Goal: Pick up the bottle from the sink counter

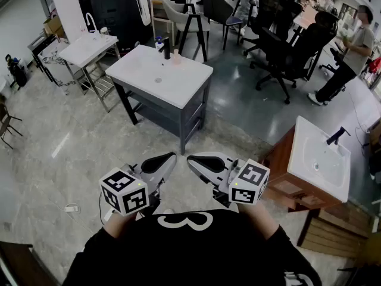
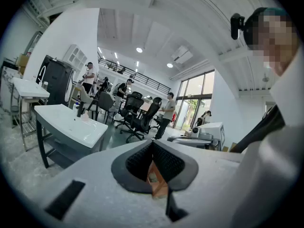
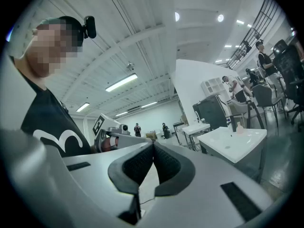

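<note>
Both grippers are held low, side by side, in front of the person's dark shirt (image 1: 190, 249). The left gripper (image 1: 170, 158) has its jaws pressed together with nothing between them, as its own view confirms, and the right gripper (image 1: 191, 159) is likewise closed and empty, its ridged pads (image 3: 142, 163) meeting at the tip. Their tips point towards each other, close but apart, above the pale marbled floor (image 1: 71, 154)

Ahead, well apart from both grippers, stands the white sink counter (image 1: 149, 79) on a dark grey frame. The bottle (image 1: 176, 56), small and pale pink, stands upright at the counter's far edge, just beside a black faucet (image 1: 166, 49); a blue-topped container (image 1: 158, 43) stands on the faucet's other side. The bottle also shows in the left gripper view (image 2: 85, 117) and in the right gripper view (image 3: 239, 128)

To the right is a second white basin on a wooden cabinet (image 1: 283, 171). Black office chairs (image 1: 289, 49) and a standing person (image 1: 351, 55) occupy the background
</note>
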`<state>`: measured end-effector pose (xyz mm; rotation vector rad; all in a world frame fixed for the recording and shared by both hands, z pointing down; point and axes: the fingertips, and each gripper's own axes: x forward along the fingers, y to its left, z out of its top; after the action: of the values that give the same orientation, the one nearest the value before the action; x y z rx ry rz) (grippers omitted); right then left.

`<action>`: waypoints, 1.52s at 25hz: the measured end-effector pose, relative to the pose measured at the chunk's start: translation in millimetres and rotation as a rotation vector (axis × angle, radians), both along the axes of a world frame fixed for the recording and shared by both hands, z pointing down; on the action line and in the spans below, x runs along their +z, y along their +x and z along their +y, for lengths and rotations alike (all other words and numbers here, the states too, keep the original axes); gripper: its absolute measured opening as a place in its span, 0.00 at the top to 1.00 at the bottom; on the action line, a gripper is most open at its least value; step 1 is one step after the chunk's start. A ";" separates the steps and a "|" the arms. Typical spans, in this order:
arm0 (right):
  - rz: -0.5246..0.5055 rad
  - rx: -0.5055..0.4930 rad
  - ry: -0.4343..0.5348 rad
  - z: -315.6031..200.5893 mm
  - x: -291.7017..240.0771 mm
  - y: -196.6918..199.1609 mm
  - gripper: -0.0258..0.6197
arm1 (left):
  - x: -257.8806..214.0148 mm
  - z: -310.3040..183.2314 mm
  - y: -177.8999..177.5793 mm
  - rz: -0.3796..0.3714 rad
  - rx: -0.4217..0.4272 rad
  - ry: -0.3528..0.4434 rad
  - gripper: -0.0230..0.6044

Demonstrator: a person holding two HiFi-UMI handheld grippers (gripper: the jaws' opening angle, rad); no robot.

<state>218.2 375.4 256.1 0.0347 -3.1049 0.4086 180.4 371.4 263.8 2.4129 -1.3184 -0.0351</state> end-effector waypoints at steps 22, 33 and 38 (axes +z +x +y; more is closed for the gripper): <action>-0.097 -0.033 0.003 2.5 -5.8 44.0 0.94 | -1.1 8.7 48.1 -0.044 -0.038 0.029 0.94; -0.088 -0.002 0.002 -40.4 -1.5 18.6 0.94 | 7.9 -35.4 26.3 -0.033 -0.002 -0.003 0.94; -0.085 0.028 -0.031 -78.4 4.9 -6.1 0.94 | 14.9 -70.6 1.0 -0.027 0.023 -0.030 0.94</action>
<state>212.1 297.0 261.0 0.0619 -3.1842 0.4712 181.4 300.8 278.6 2.4109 -1.2940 0.0238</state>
